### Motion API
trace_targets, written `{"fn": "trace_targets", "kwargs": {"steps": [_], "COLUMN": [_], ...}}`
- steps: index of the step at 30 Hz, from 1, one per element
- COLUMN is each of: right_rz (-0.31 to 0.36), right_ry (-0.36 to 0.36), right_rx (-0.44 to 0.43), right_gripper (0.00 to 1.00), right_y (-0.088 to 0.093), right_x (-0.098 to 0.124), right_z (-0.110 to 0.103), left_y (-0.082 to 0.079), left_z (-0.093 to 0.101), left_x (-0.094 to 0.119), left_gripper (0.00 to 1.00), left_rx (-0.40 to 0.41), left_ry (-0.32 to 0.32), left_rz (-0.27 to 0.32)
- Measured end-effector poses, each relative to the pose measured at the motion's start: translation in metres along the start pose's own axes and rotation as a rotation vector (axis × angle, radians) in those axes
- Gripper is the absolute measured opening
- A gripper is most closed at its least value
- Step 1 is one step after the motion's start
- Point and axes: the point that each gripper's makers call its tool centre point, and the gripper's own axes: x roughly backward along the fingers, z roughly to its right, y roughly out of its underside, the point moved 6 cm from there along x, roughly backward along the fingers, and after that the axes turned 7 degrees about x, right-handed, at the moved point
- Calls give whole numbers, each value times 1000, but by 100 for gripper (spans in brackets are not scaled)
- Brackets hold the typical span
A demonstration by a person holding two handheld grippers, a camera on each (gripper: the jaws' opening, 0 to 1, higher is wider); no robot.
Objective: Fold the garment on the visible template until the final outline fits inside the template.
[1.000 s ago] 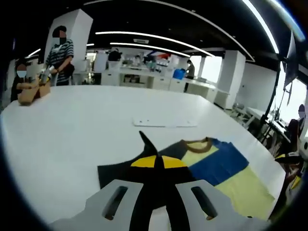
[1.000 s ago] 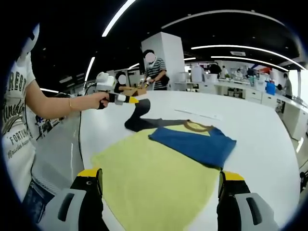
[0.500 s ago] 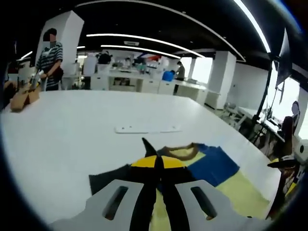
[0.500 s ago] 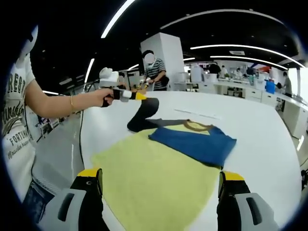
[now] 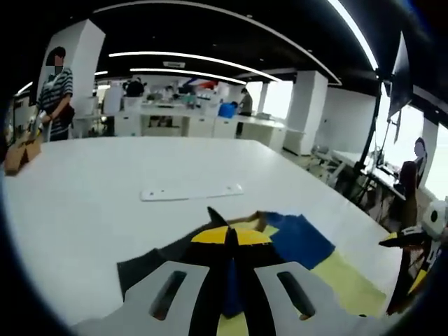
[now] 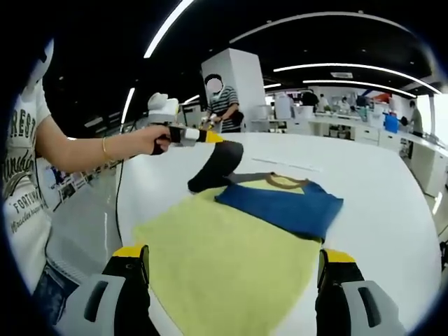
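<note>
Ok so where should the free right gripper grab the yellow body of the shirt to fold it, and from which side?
Probably the near bottom hem of the yellow shirt, approached from the person's side. That edge lies flat and free on the table, straight ahead of the open right gripper, well away from the dark sleeve held up by the left gripper.

In the left gripper view we are looking close and low across the tabletop point(image 5: 105, 189) over the garment's point(image 5: 301, 241) collar end. In the right gripper view we are facing the garment point(image 6: 231, 259) from its hem end, sharing the garment, tabletop point(image 6: 378, 189) and left tongs point(image 6: 210, 137).
</note>
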Motion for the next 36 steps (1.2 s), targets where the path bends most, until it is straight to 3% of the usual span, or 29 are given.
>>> {"fn": "trace_targets", "kwargs": {"steps": [15,26,36], "right_rz": [-7,-19,-18], "right_ry": [14,15,12], "right_rx": [-19,-22,-31], "right_gripper": [99,99,99], "right_y": [6,8,10], "right_x": [2,5,5], "right_z": [3,7,5], "left_y": [4,3,10], "left_z": [33,59,73], "left_x": [-35,-48,-63], "left_gripper": [0,0,0], "left_rx": [-23,-42,-31], "left_ry": [88,154,170], "left_rz": [-25,-32,-52]}}
